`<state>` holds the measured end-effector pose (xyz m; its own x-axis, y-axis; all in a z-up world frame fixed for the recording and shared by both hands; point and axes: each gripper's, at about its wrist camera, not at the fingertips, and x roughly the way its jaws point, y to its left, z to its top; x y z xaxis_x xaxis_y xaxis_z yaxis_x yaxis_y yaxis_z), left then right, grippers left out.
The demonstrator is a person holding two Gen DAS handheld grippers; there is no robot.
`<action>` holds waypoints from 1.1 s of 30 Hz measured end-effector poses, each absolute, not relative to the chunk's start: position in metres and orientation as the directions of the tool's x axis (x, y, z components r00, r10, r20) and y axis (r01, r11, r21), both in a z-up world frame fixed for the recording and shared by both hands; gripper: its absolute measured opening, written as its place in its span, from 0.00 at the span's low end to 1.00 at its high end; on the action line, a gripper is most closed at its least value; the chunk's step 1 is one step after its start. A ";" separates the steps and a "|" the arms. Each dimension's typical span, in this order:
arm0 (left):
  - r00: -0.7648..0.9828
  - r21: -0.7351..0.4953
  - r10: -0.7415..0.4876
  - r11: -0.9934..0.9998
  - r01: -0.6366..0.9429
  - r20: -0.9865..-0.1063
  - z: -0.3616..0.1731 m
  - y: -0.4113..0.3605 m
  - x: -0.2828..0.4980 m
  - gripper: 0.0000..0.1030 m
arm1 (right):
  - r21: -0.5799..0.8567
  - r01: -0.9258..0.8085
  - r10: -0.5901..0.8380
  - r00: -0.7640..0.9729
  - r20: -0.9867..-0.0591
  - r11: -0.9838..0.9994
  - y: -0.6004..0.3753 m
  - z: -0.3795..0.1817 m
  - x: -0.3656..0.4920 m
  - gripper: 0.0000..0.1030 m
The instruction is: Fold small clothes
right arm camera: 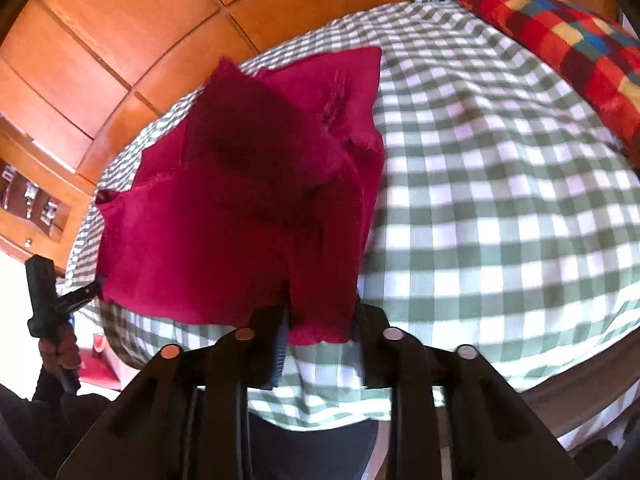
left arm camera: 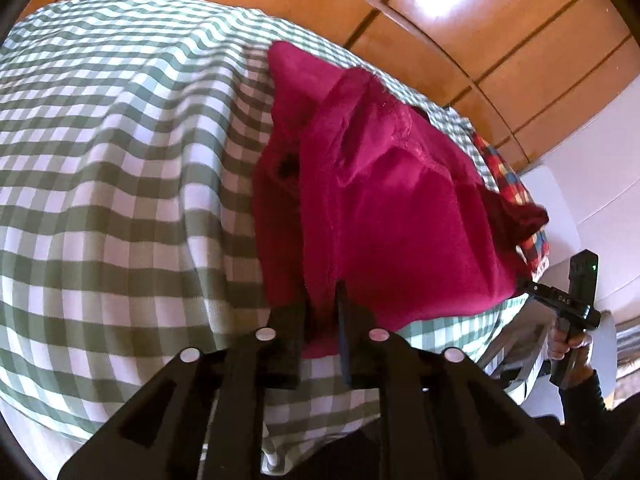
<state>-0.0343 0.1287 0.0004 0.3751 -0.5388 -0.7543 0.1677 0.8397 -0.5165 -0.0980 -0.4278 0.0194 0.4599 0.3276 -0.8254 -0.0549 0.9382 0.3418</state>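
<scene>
A crimson fleece garment (left arm camera: 380, 200) lies rumpled on the green-and-white checked tablecloth (left arm camera: 120, 160). My left gripper (left arm camera: 322, 300) is shut on the garment's near edge at one corner. My right gripper (right arm camera: 320, 312) holds the other near corner (right arm camera: 316, 320), with cloth between its fingers. The garment (right arm camera: 240, 200) hangs lifted between both grippers, its far part folded and bunched. Each gripper shows in the other's view: the right one (left arm camera: 532, 284) at the garment's right corner, the left one (right arm camera: 86, 292) at its left corner.
A multicoloured checked cloth (right arm camera: 568, 48) lies at the table's far right, also seen in the left wrist view (left arm camera: 516, 184). Wooden panelling (left arm camera: 440, 20) stands behind the table. A white chair (left arm camera: 560, 208) is beside the table's right edge.
</scene>
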 end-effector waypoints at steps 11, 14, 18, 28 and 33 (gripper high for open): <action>0.489 -0.450 -0.502 0.863 0.231 -0.713 0.029 0.124 0.023 0.45 | 0.197 -0.099 0.218 0.572 -0.791 0.975 -0.415 0.039 -0.025 0.62; 0.473 -0.466 -0.530 0.847 0.256 -0.704 0.027 0.113 0.039 0.45 | 0.226 -0.103 0.244 0.571 -0.784 0.969 -0.413 0.038 -0.010 0.42; 0.442 -0.503 -0.565 0.824 0.261 -0.696 0.018 0.102 0.053 0.45 | 0.209 -0.102 0.231 0.546 -0.806 0.972 -0.402 0.030 -0.003 0.20; 0.468 -0.496 -0.602 0.798 0.341 -0.647 0.034 0.092 0.040 0.10 | 0.151 -0.093 0.176 0.601 -0.779 0.984 -0.402 0.056 -0.027 0.03; 0.521 -0.518 -0.619 0.782 0.345 -0.587 0.056 0.106 0.026 0.09 | 0.159 -0.090 0.178 0.656 -0.734 0.983 -0.404 0.083 -0.040 0.03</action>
